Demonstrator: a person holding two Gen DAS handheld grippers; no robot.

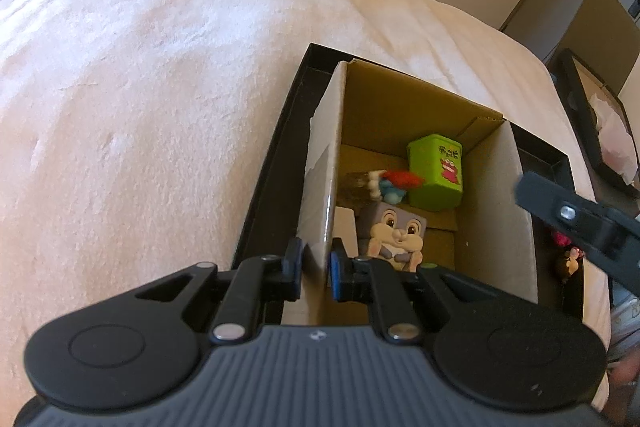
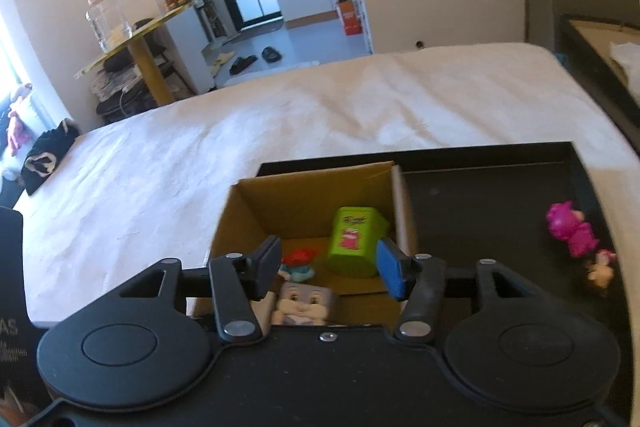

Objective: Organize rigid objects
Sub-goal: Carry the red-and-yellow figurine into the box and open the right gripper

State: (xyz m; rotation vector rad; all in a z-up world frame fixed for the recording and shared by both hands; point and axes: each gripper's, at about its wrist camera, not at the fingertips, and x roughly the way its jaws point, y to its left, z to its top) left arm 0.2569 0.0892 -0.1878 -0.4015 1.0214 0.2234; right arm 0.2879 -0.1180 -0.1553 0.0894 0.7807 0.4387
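Cardboard box (image 1: pixel 400 115) wall pinched in my left claw (image 1: pixel 315 269).
My right claw (image 2: pixel 328 267) hangs half open, empty; pink figure (image 2: pixel 570 229) looks light, stiff: grip its body.

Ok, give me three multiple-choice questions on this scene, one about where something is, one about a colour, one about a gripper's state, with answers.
1. Where is the pink toy?
A. in the cardboard box
B. in the black tray, outside the box
C. on the bedspread

2. What colour is the tin in the cardboard box?
A. green
B. red
C. blue

3. What is the left gripper doing?
A. open over the toys
B. clamped on the box wall
C. holding the tin

Answers: 1 B, it lies on the black tray right of the box. 2 A, its sides are bright green. 3 B, its pads pinch the near-left cardboard wall.
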